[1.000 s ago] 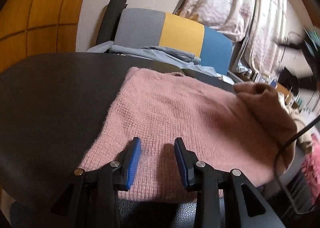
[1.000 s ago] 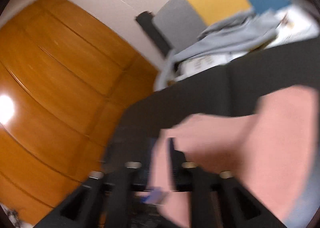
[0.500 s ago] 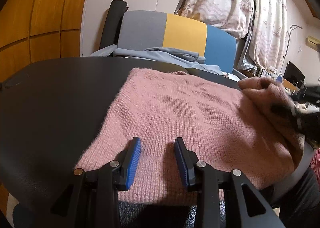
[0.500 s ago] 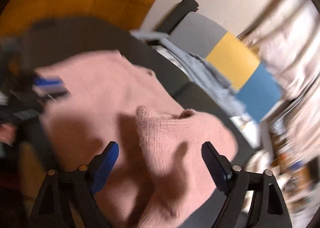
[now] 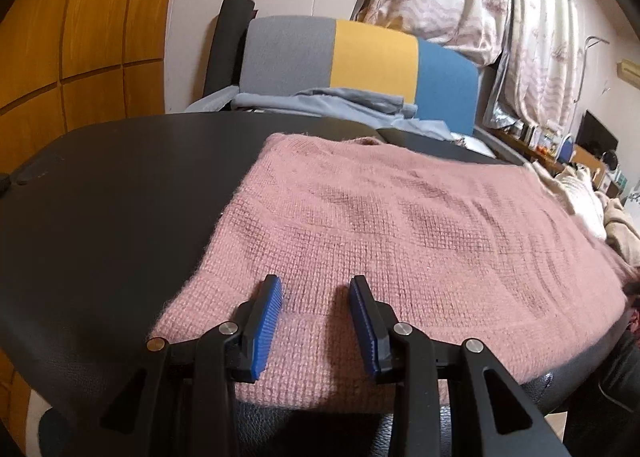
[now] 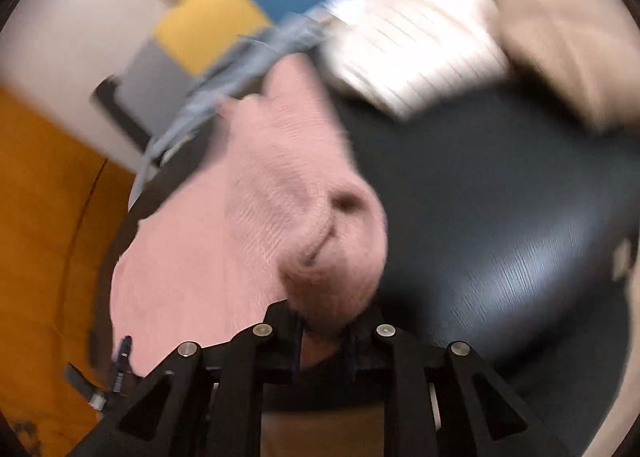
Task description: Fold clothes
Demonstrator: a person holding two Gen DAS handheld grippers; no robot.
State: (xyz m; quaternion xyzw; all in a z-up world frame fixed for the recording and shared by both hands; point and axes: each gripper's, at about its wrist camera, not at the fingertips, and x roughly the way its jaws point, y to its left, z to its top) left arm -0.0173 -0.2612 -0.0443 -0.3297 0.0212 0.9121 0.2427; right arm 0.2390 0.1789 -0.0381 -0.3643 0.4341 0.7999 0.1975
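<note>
Pink sweater [image 5: 404,241] lies flat, collar far — left gripper [image 5: 316,297] fingers spread; right gripper [image 6: 324,321] pinches sleeve.

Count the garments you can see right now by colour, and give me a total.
Pink: 1, the pink sweater spread on the black table.
Grey-blue: 1, the grey-blue garment heaped behind the table.
Cream or beige: at least 1, the cream pile at the right; separate pieces cannot be told apart.
Total: 3 at least.

no text, label, brand or number can be read anywhere.
</note>
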